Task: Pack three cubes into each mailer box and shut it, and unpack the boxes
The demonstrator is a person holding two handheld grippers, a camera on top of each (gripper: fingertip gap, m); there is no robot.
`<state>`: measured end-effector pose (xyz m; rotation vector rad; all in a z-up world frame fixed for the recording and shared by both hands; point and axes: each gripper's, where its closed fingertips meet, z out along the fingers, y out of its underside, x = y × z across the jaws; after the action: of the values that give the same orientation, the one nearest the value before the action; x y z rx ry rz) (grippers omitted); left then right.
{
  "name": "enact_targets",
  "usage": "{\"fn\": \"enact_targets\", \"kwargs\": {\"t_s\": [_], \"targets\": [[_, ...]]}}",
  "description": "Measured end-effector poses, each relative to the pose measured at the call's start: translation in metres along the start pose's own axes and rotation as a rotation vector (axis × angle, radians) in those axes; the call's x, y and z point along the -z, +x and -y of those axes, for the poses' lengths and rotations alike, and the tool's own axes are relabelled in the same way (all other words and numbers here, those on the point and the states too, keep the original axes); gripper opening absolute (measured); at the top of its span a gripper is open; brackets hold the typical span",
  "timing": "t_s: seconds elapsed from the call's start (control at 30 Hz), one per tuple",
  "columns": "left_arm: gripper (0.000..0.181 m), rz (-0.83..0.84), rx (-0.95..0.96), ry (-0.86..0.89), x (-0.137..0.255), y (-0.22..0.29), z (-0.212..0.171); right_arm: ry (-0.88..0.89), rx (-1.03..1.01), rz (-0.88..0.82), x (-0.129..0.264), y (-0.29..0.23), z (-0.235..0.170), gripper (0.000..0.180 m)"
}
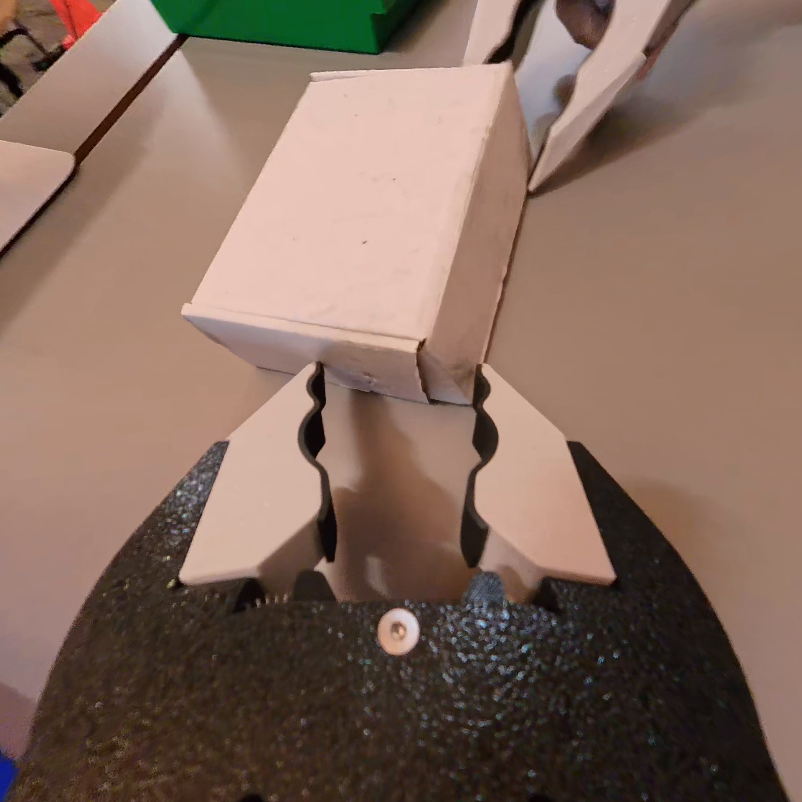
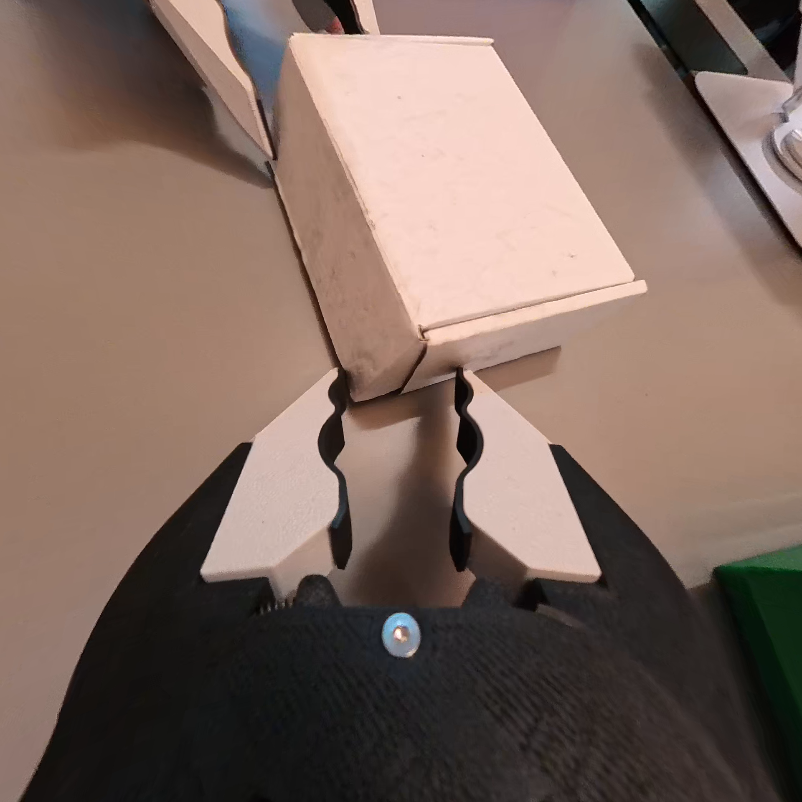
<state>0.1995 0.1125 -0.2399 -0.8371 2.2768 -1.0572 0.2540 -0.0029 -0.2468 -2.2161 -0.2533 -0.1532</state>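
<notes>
A: What takes up the most room?

B: The grey table [image 1: 651, 304], and on it, in the middle, a closed white mailer box [image 1: 373, 225], lid down.

A: Anything else big?

B: A green box [image 1: 282, 21] at the far left edge of the left wrist view.

A: And the claws?

B: The left gripper [image 1: 399, 373] has its fingers spread apart, tips at one near corner of the mailer box, holding nothing. The right gripper [image 2: 399, 377] is likewise spread, tips at the opposite corner, the left one touching the cardboard.

A: Smaller things?

B: A pale object stands blurred at the far right in the right view.
</notes>
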Motion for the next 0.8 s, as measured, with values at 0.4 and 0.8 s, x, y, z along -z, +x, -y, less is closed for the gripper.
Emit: {"fn": "enact_targets", "kwargs": {"t_s": [0.4, 0.8], "targets": [[0.06, -0.088, -0.071, -0.052, -0.009, -0.001, -0.008, -0.027, -0.017, 0.102, 0.001, 0.009, -0.004, 0.052], [0.033, 0.025, -0.085, -0.079, -0.012, -0.014, -0.009, -0.081, 0.075, -0.052, -0.009, 0.027, -0.004, 0.034]]}}
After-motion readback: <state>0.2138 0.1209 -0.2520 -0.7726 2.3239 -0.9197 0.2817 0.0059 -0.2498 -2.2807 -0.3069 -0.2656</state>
